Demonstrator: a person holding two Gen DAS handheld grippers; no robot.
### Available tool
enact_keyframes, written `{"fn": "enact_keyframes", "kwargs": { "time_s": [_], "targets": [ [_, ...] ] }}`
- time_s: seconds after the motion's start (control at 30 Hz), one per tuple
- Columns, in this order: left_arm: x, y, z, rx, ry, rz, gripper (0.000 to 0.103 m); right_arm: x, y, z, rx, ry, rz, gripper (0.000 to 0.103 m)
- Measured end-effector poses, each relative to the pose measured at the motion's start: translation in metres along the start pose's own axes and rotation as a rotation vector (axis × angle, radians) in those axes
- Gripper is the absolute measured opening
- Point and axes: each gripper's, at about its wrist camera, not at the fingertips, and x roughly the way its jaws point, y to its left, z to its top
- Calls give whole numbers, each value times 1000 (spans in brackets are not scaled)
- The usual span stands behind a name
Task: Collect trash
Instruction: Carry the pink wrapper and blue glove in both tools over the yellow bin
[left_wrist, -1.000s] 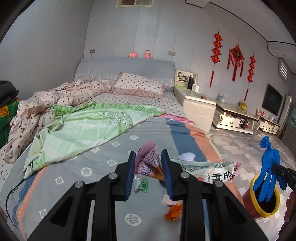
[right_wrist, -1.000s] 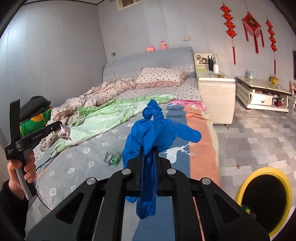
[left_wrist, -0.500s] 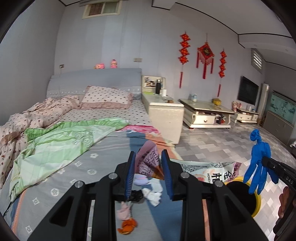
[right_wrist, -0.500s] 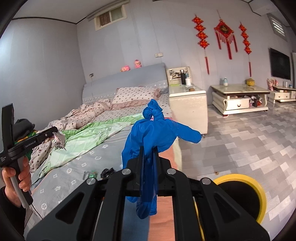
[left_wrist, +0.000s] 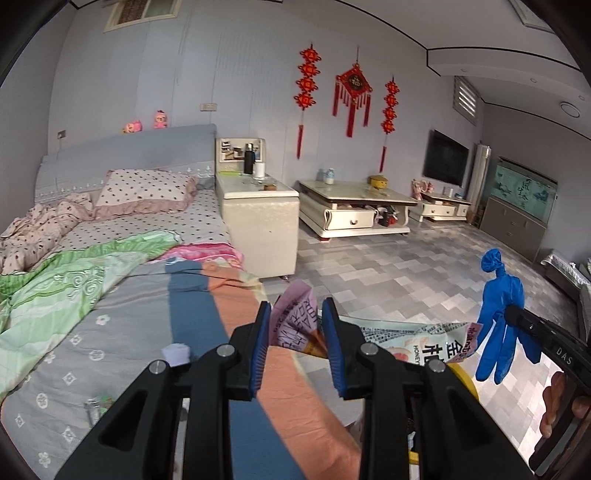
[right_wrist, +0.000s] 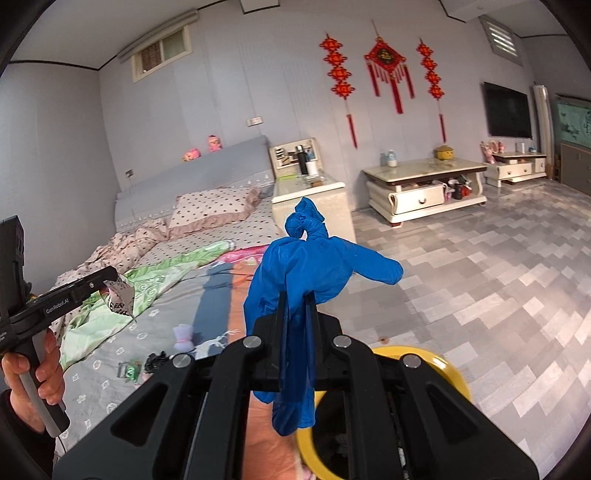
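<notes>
Two pieces of trash are in your grippers, one each. Your left gripper (left_wrist: 297, 339) is clamped on a crumpled snack wrapper (left_wrist: 295, 321); your right gripper (right_wrist: 295, 317) is pinched fully closed on a knotted blue glove (right_wrist: 314, 266). You look to be at the carry-to-bin step: the one yellow-rimmed bin (right_wrist: 436, 363) sits on the floor at about 5 o'clock from the glove in the right wrist view, partly hidden. Next, bring each load over its mouth and let go. At least three small scraps (right_wrist: 183, 338) lie on the bed (right_wrist: 110, 369) at 8 o'clock.
</notes>
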Motion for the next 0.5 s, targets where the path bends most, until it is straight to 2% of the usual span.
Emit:
{"fn": "enact_keyframes", "kwargs": {
  "time_s": [0.23, 0.5],
  "targets": [
    [60, -32, -14, -8, 72, -60, 27, 19, -52, -11, 40, 36, -58, 8],
    [123, -51, -46, -35, 168, -96, 27, 54, -80, -40, 83, 98, -99, 8]
  ]
}}
